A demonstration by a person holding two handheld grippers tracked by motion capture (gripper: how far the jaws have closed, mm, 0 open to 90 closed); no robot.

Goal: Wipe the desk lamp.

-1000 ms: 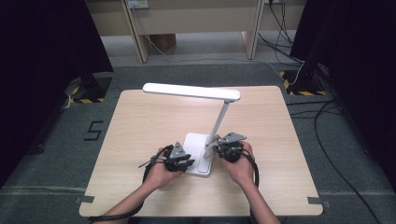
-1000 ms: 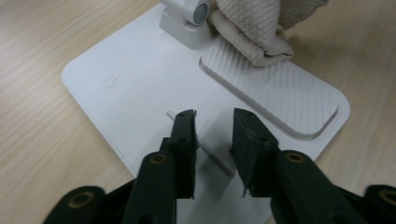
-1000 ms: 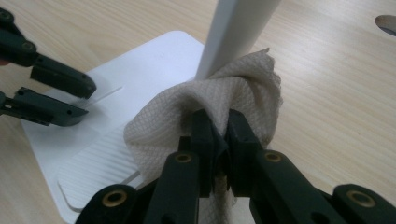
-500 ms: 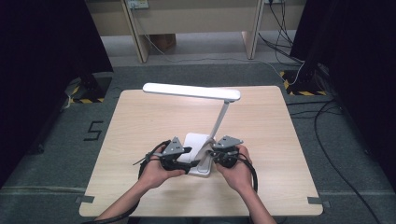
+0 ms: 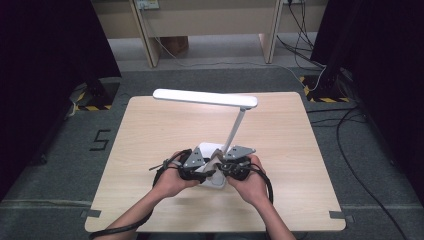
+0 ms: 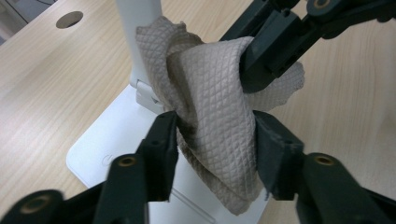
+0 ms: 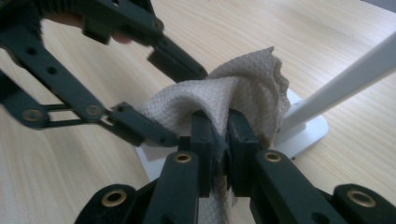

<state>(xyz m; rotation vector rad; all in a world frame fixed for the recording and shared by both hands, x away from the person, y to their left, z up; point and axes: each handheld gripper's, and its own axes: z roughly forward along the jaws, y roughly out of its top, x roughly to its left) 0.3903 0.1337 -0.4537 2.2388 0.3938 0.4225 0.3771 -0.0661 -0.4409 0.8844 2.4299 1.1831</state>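
On the left, the left gripper (image 5: 192, 167) has its jaws partly open around a beige cloth (image 6: 210, 121) — they have just been closing in on it, and in the left gripper view the pads sit against the fold's two sides, apparently gathering it for a second hold. The cloth hangs bunched just above the white base (image 6: 112, 149) of the desk lamp (image 5: 205, 97), beside its stem, near the front of the table (image 5: 150, 125). To the right, the right gripper (image 5: 234, 164) has its jaws nearly together, pinching a ridge of the cloth firmly — likely keeping it lifted so that it can be pressed to the lamp for wiping.
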